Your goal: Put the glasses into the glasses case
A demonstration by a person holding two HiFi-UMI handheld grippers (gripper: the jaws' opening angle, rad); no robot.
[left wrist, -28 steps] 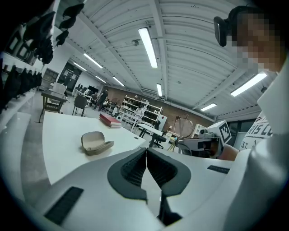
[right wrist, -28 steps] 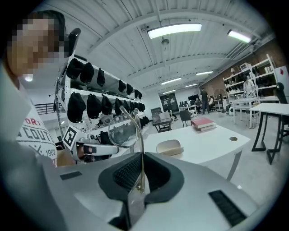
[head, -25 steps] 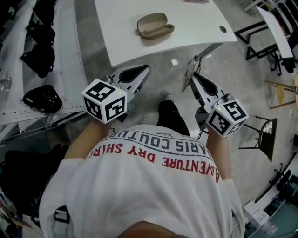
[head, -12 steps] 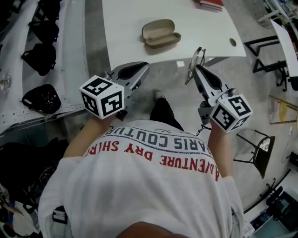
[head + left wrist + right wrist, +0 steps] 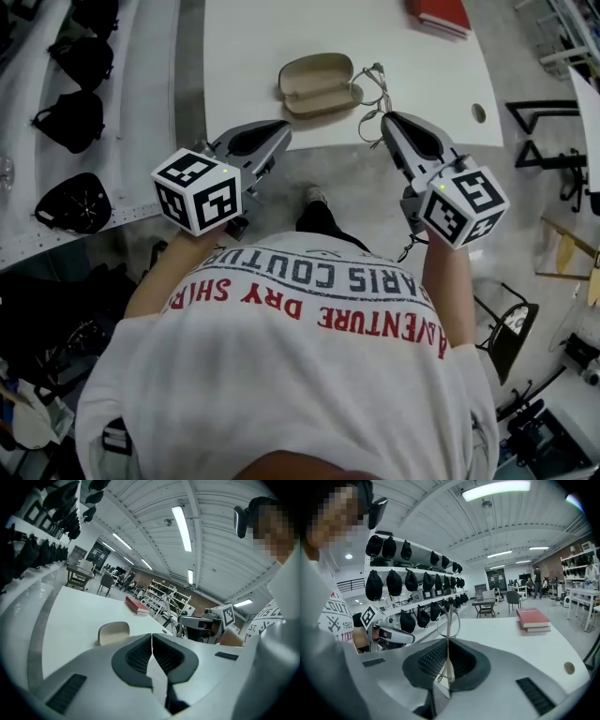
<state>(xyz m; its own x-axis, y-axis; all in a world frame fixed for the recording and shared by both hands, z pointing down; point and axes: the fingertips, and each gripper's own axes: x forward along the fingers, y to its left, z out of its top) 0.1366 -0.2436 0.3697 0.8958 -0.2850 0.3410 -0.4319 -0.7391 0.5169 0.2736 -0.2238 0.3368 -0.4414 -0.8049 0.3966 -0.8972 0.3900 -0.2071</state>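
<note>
Glasses (image 5: 448, 620), pinched in the right claw (image 5: 391, 122), hang just right of the glasses case (image 5: 319, 82), which lies crosswise; left claw (image 5: 278, 134) pressed together, empty.

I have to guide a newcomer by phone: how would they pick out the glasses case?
Find the white table in front of the person. Near its front edge lies the glasses case, left of the wire glasses. It is a beige oval shell lying open, unlike the red book at the far corner.
</note>
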